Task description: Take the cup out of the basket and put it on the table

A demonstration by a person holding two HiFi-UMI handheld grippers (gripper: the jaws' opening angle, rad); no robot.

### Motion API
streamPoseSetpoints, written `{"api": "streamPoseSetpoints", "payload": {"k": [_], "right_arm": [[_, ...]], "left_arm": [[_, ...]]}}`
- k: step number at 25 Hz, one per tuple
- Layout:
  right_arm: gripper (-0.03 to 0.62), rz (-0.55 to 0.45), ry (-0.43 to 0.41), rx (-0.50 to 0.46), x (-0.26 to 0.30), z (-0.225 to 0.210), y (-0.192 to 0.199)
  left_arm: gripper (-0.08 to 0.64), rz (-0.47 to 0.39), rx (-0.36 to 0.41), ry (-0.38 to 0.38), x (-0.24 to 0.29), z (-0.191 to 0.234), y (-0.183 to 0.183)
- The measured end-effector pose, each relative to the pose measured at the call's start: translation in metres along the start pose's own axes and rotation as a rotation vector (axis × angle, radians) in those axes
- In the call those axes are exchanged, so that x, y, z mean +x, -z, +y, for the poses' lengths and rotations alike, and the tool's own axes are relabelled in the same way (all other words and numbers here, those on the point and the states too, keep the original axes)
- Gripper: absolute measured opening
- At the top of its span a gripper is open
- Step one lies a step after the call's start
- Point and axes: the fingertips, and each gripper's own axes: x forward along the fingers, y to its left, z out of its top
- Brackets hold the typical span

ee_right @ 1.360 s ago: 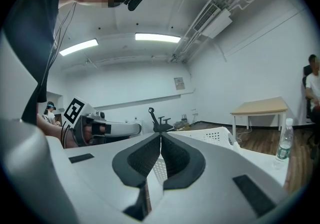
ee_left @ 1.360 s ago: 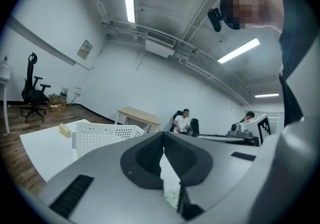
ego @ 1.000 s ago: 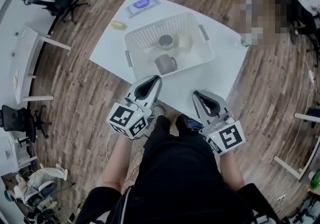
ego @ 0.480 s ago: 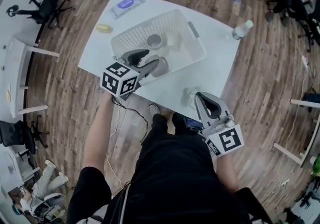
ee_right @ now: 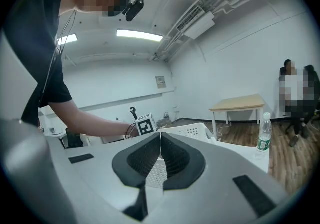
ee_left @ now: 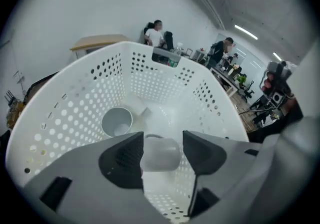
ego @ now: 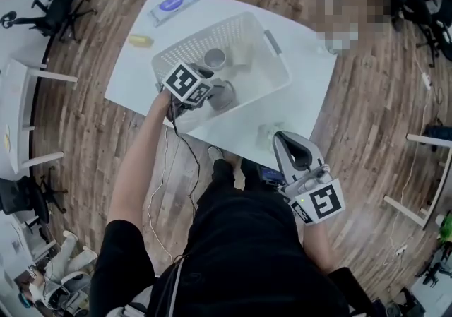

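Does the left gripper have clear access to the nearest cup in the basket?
Likely yes: the left gripper has just opened its jaws, which straddle the cup inside the basket; nothing blocks them.

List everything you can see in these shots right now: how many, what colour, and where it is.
table: one, white, on the wooden floor
basket: one, white, perforated, on the table
grey cup: one, in the basket
grey mug: one, in the basket, between the left gripper's jaws
pale cup: one, in the basket beside the grey cup
wipes pack: one, white with a blue label, far table corner
yellow object: one, small, on the table
bottle: one, clear, green label, on the table
left gripper: open, jaws just opened, astride the mug
right gripper: shut, empty, by the table's near edge
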Motion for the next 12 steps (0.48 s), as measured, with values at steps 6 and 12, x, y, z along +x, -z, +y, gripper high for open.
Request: {"api": "streamPoseSetpoints", "payload": {"k": [6,12], "right_arm": [[0.025,0.014,0.001,0.001,0.013,0.006,0.000],[0.025,0.029,0.017,0.008,0.017,0.006,0.004]], "left_arm": [[0.253,0.173,-0.007,0.069,0.038,0.014,0.022],[0.253,0.214,-0.096,0.099,0.059,0.032,0.031]]}}
